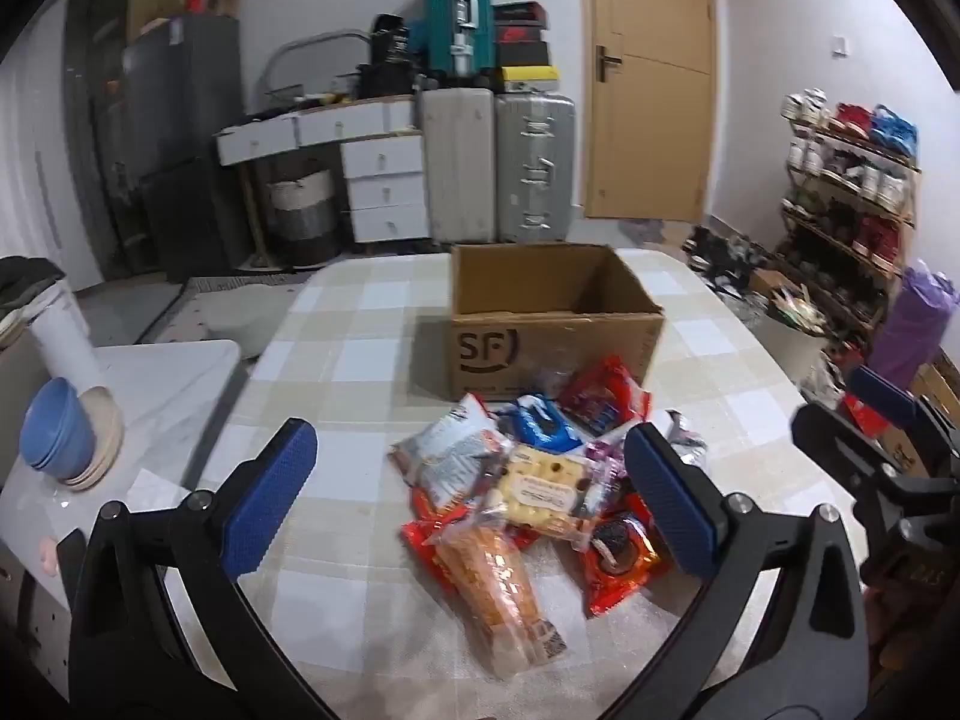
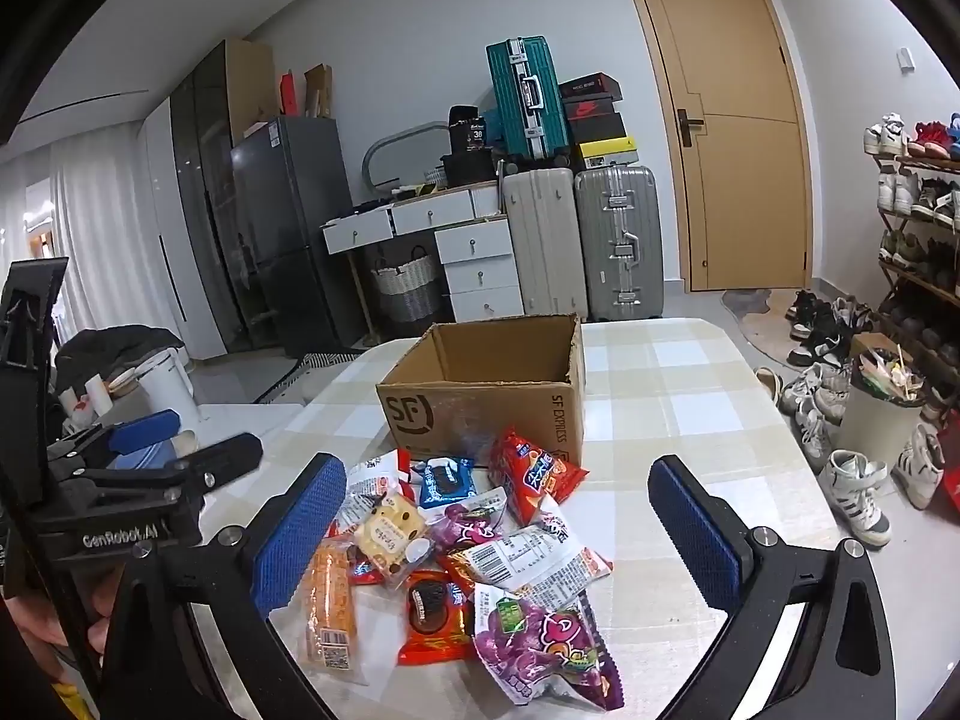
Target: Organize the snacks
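An open brown SF cardboard box (image 1: 552,324) (image 2: 486,384) stands on the checked tablecloth, and no snack shows inside it. A pile of snack packets (image 1: 534,480) (image 2: 456,558) lies in front of it: an orange pack (image 1: 504,588) (image 2: 330,606), a purple grape pack (image 2: 540,642), a blue cookie pack (image 1: 543,423) (image 2: 447,480) and red packs. My left gripper (image 1: 474,498) is open above the pile. My right gripper (image 2: 498,534) is open above the pile too. Each gripper shows at the edge of the other's view.
The table (image 1: 360,324) has a checked cloth. Left of it is a white side surface with stacked bowls (image 1: 66,438) and a kettle (image 2: 168,384). Behind are suitcases (image 2: 618,240), drawers and a door. Shoes and a shoe rack (image 2: 912,228) stand at the right.
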The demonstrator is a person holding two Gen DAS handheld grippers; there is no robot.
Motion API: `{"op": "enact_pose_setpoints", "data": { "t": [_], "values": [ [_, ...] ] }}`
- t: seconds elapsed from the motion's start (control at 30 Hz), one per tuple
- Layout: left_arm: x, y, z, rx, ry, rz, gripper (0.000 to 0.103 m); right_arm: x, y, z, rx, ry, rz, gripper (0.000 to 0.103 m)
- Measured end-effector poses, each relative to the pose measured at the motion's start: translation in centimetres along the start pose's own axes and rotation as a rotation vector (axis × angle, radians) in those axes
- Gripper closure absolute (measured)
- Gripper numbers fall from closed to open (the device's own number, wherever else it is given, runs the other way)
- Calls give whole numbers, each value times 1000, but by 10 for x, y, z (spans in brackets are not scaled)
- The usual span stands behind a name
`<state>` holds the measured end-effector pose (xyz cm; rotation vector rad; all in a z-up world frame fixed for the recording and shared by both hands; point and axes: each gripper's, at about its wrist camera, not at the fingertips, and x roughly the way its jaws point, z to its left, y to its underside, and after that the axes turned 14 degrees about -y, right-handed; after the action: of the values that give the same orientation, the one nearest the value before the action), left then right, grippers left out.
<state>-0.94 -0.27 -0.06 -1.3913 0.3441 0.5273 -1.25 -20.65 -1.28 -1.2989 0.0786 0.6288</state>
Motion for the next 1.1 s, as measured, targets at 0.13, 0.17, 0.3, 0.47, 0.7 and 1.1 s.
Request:
{"op": "enact_pose_setpoints", "data": {
  "t": [0.13, 0.17, 0.3, 0.47, 0.7, 1.1],
  "values": [
    [-4, -2, 10, -35, 10, -18, 1, 1, 0, 1, 3, -11, 8, 0],
    [-5, -3, 11, -39, 17, -20, 1, 0, 0, 1, 2, -12, 7, 0],
    [-9, -2, 11, -23, 44, -34, 1, -1, 0, 2, -4, -13, 2, 0],
    [-9, 0, 9, -17, 65, -34, 1, -2, 0, 3, -8, -11, -3, 0],
    [-12, 1, 13, -39, 56, -34, 1, -4, 0, 2, 9, -13, -5, 0],
    [-8, 7, 14, -36, 72, -5, 1, -9, 1, 3, -3, -13, -17, 0]
  ]
}}
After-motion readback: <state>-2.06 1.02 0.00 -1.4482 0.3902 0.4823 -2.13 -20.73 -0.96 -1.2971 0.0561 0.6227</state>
